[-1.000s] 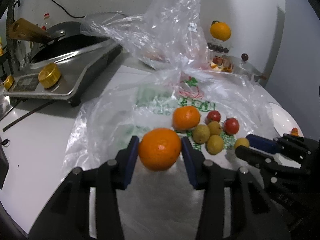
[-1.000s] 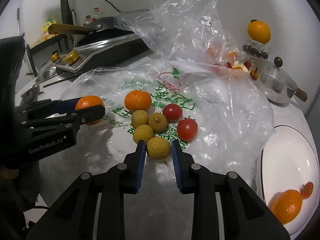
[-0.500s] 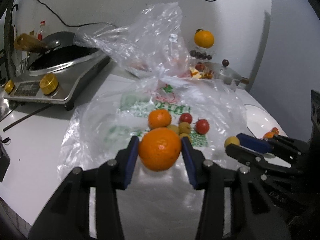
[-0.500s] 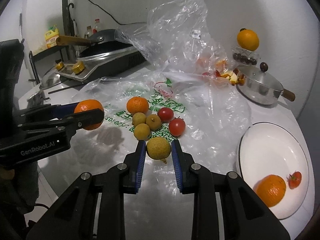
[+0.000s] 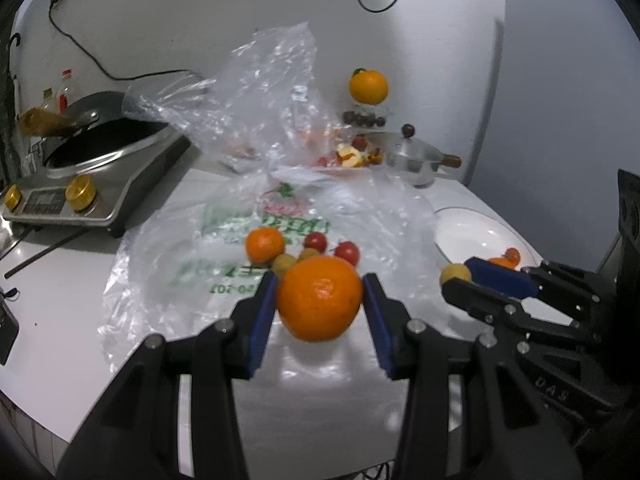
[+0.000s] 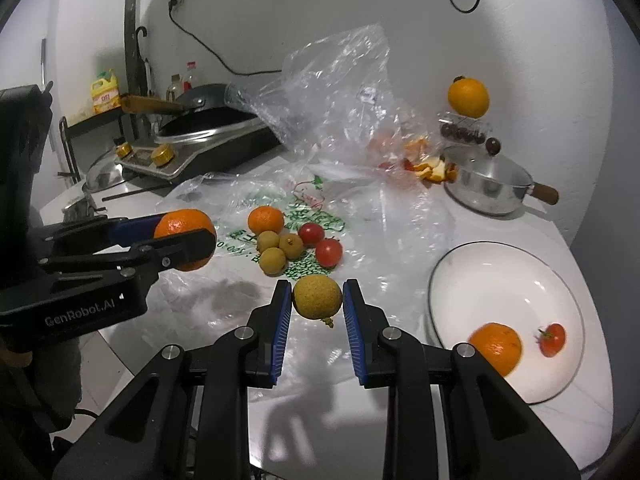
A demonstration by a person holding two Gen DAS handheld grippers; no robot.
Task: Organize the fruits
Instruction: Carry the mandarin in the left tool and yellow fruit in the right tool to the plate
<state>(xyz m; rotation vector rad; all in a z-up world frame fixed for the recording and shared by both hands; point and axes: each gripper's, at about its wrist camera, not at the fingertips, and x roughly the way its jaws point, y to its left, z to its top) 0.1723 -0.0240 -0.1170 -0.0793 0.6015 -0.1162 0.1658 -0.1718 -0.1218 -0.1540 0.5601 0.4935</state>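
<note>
Fruit sits in both claws. The left gripper [image 5: 320, 300] clamps a round orange [image 5: 319, 298] with dimpled, glossy skin between its blue ribbed pads, lifted clear of the table. The right gripper [image 6: 317, 298] pinches a small tan longan [image 6: 317, 296], rough-skinned and near spherical, with a short stub of stem hanging beneath.

Beyond the right gripper's tips, on a crinkled clear plastic bag [image 6: 280, 200] printed in green, lies a loose cluster: one smaller orange [image 6: 265, 219], three more longans [image 6: 273, 260] and two smooth red cherry tomatoes [image 6: 329, 252]. The fruits touch or nearly touch one another.

To the right of the right gripper stands a shallow white plate [image 6: 500, 280] with a thin dark rim; it holds one orange [image 6: 496, 347] and one tomato [image 6: 553, 339], lying apart.

Farther ahead and right is a shiny metal pot [image 6: 488, 188] with a lid, a dark knob and a wooden handle. Far left of both claws, a dark wok [image 6: 204, 120] rests on a steel cooker [image 6: 192, 156] with two brass-coloured knobs.
</note>
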